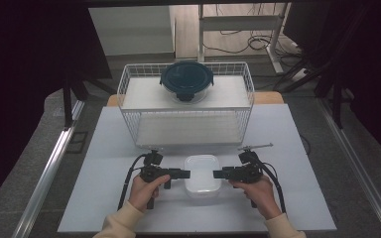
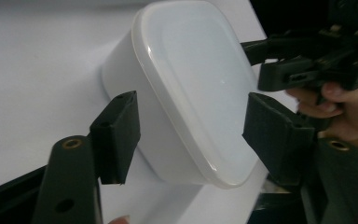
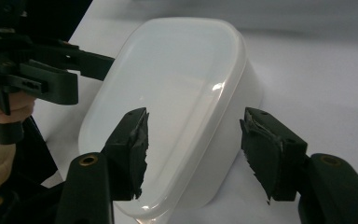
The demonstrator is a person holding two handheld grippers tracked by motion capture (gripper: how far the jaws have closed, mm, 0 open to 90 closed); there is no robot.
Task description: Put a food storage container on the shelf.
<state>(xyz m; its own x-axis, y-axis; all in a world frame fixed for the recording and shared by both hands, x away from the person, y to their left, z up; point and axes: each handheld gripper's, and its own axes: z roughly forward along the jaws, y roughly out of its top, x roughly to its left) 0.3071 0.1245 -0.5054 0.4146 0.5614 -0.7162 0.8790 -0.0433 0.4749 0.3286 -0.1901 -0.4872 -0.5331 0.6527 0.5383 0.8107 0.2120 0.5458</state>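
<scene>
1 dark lidded bowl [image 1: 187, 81], overhead.

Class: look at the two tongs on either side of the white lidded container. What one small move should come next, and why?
Probably close both tongs a little further onto the white container. The left tongs and right tongs each straddle an end of it, one jaw over the lid and one beside the wall, but gaps show at the pads, so nothing is gripped yet.

Cream-coloured sleeves [image 1: 124, 222] are worn on both forearms. The left gripper [image 1: 184, 174] and right gripper [image 1: 218, 174], either side of the white lidded container [image 1: 202, 173], are built of black plastic, with brass-ringed screw holes, block-shaped pads [image 3: 133, 144], worn and ragged on the right one, and trailing black cables [image 1: 128, 182].
</scene>
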